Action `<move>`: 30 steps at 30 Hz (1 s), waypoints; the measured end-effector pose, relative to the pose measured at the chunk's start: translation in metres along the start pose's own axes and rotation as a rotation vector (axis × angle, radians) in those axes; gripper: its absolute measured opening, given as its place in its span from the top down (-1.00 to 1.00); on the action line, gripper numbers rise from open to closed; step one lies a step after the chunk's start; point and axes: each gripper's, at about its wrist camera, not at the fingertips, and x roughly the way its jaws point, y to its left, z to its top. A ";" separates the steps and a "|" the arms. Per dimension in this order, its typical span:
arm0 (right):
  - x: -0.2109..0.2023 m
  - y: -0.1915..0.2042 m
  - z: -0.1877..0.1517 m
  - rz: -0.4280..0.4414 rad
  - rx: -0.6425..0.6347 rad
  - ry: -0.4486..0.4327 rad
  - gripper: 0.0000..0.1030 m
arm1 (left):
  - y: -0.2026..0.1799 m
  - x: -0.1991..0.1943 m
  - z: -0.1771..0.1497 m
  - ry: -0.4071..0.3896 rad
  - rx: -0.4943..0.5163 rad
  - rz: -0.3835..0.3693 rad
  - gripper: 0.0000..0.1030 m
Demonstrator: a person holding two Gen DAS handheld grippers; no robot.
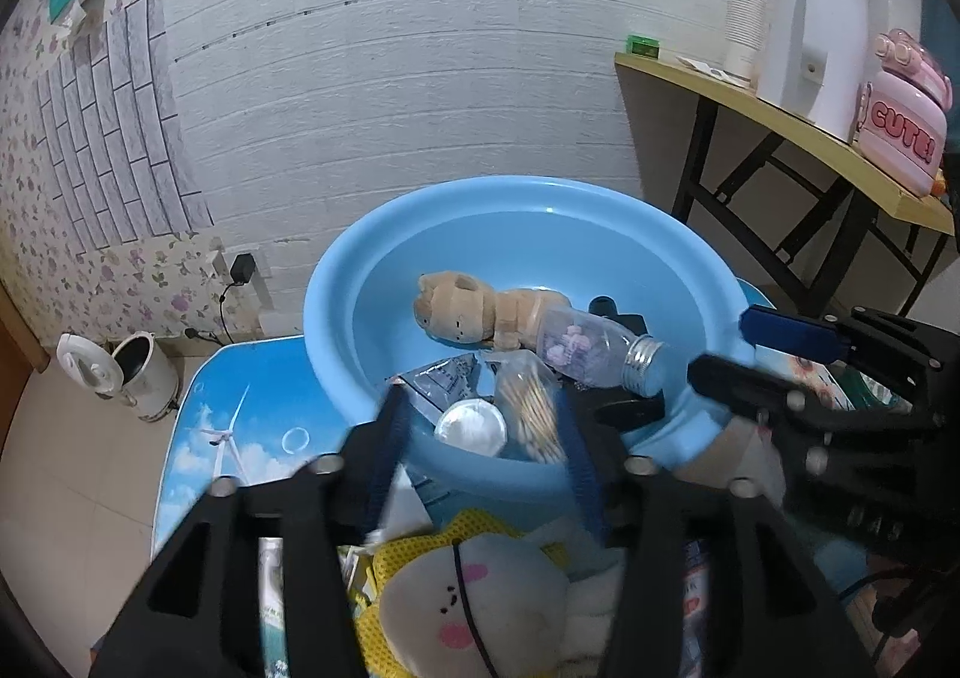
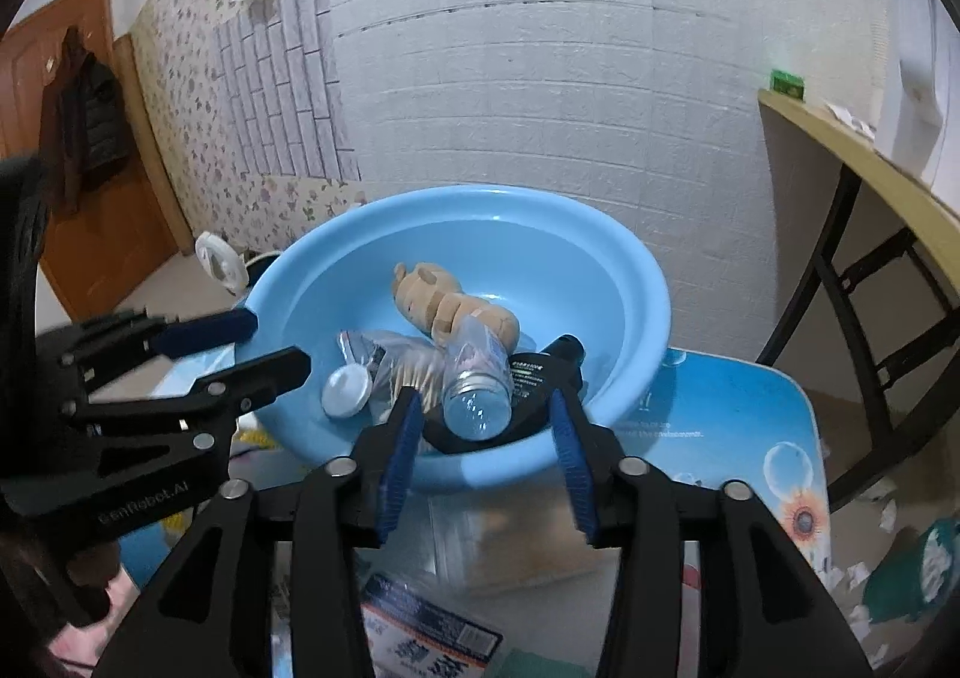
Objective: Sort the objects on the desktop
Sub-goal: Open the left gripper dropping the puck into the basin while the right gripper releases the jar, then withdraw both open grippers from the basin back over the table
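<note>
One clear bottle [image 2: 478, 378] lies flat, mouth toward right gripper [image 2: 483, 426].

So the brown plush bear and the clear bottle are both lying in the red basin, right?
Not quite: the basin is light blue, not red, as the right wrist view shows. The brown plush bear and the clear bottle do both lie inside it.

Glossy blue plastic basin [image 2: 636, 282], fuzzy tan cloth plush bear [image 2: 444, 303], clear plastic bottle [image 2: 477, 378], rough white brick-textured wall [image 2: 540, 96]
</note>
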 end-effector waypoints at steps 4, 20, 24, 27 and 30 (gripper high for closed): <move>-0.004 0.000 -0.005 0.000 0.007 0.011 -0.19 | 0.000 -0.007 -0.003 -0.004 -0.001 0.011 -0.51; -0.029 -0.030 -0.040 -0.089 0.111 0.045 -0.75 | 0.023 -0.022 -0.045 0.046 -0.059 0.067 -0.95; -0.031 -0.039 -0.055 -0.115 0.135 0.078 -0.81 | 0.027 -0.021 -0.059 0.074 -0.066 0.079 -0.95; -0.031 -0.046 -0.066 -0.133 0.155 0.104 -0.86 | 0.029 -0.021 -0.069 0.091 -0.071 0.086 -0.95; -0.034 -0.052 -0.075 -0.146 0.174 0.116 -0.87 | 0.032 -0.023 -0.078 0.103 -0.082 0.081 -0.95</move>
